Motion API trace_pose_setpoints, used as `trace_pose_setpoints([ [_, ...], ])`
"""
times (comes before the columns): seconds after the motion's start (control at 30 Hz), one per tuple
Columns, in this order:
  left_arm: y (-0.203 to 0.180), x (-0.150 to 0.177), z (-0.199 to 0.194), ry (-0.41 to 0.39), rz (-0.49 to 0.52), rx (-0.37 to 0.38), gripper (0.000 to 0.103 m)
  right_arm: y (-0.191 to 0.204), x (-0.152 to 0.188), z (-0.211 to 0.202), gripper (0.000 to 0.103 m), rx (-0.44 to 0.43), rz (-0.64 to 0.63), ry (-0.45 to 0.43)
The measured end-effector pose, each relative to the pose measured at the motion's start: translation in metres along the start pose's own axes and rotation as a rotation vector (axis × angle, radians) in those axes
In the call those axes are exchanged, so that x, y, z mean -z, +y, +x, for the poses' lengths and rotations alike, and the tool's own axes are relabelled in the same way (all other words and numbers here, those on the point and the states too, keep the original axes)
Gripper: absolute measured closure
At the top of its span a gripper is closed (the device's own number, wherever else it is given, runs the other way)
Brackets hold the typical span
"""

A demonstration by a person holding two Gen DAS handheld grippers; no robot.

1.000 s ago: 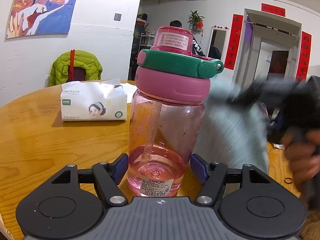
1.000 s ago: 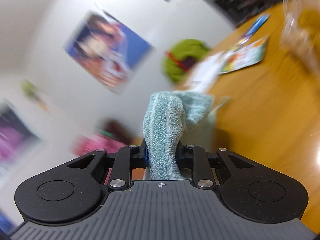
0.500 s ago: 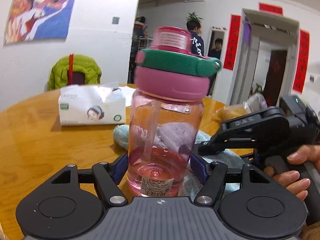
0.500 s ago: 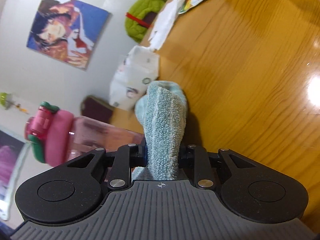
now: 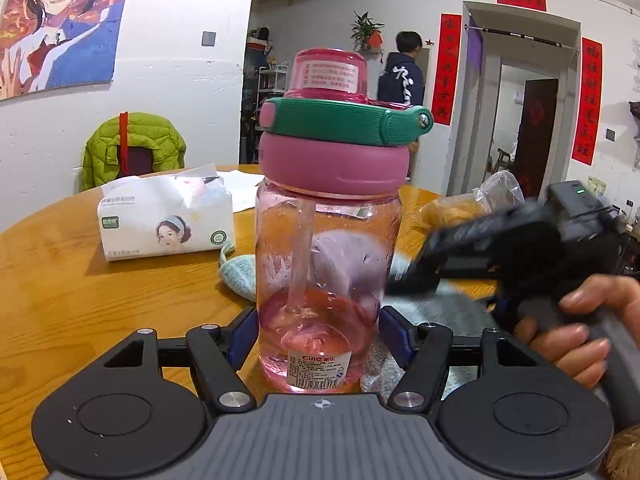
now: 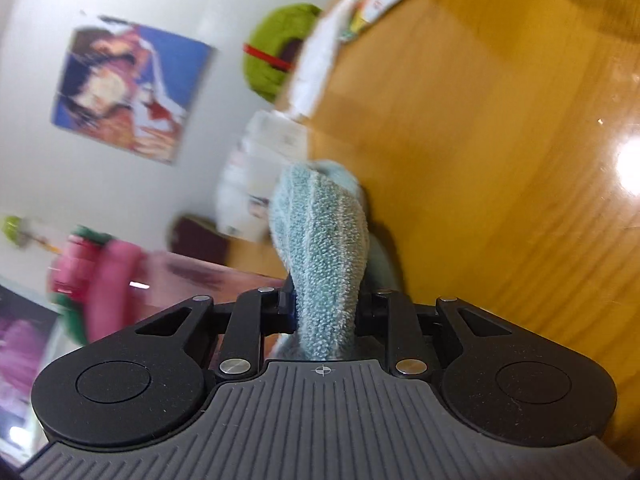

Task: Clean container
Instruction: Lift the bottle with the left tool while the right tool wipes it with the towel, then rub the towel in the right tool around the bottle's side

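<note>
Pink bottle pinched upright in one claw, blue-green towel in the other.

The left claw (image 5: pixel 318 330) grips the base of the clear pink bottle (image 5: pixel 328 256), which stands upright on the wooden counter (image 5: pixel 60 280) with its pink and green lid (image 5: pixel 340 140) on and a straw inside. The right claw (image 6: pixel 326 312) is pressed tight on a folded towel (image 6: pixel 324 248), which sticks out past its fingers. In the left view the right claw is blurred and sits just right of the bottle, held by a hand (image 5: pixel 580 328), and the towel lies on the counter behind and beside the bottle. A tissue pack (image 5: pixel 166 216) rests farther back on the left.
</note>
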State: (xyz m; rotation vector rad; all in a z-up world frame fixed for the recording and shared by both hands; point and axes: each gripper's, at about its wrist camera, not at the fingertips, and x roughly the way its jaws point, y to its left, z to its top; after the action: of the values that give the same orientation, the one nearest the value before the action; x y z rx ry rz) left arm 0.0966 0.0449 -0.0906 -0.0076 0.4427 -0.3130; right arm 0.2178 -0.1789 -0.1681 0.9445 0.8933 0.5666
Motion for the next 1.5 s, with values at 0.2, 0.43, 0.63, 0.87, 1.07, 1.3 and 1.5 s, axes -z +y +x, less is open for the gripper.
trace_pose_setpoints([
  [0.2, -0.01, -0.003, -0.014, -0.033, -0.019, -0.075, 0.026, 0.017, -0.001, -0.013, 0.077, -0.028, -0.111, -0.094],
  [0.43, -0.034, 0.003, -0.017, -0.006, 0.03, -0.133, 0.028, 0.026, -0.004, -0.021, 0.077, -0.074, -0.158, -0.176],
  [0.63, -0.015, 0.004, -0.01, -0.039, 0.006, -0.075, 0.032, 0.026, 0.0, -0.02, 0.075, -0.044, -0.151, -0.097],
  [0.87, -0.009, 0.003, -0.008, -0.035, 0.019, -0.053, 0.033, 0.029, 0.004, -0.019, 0.068, 0.055, -0.192, -0.035],
  [1.07, -0.005, 0.003, -0.006, -0.018, 0.005, -0.051, 0.031, 0.046, 0.007, -0.028, 0.049, 0.247, -0.365, -0.081],
  [1.3, -0.009, 0.004, -0.007, -0.021, 0.034, -0.063, 0.034, 0.038, 0.003, -0.035, 0.083, 0.157, -0.319, -0.091],
  [1.5, -0.008, 0.004, -0.008, -0.022, 0.03, -0.054, 0.035, 0.013, -0.006, -0.034, 0.082, -0.106, -0.076, -0.052],
])
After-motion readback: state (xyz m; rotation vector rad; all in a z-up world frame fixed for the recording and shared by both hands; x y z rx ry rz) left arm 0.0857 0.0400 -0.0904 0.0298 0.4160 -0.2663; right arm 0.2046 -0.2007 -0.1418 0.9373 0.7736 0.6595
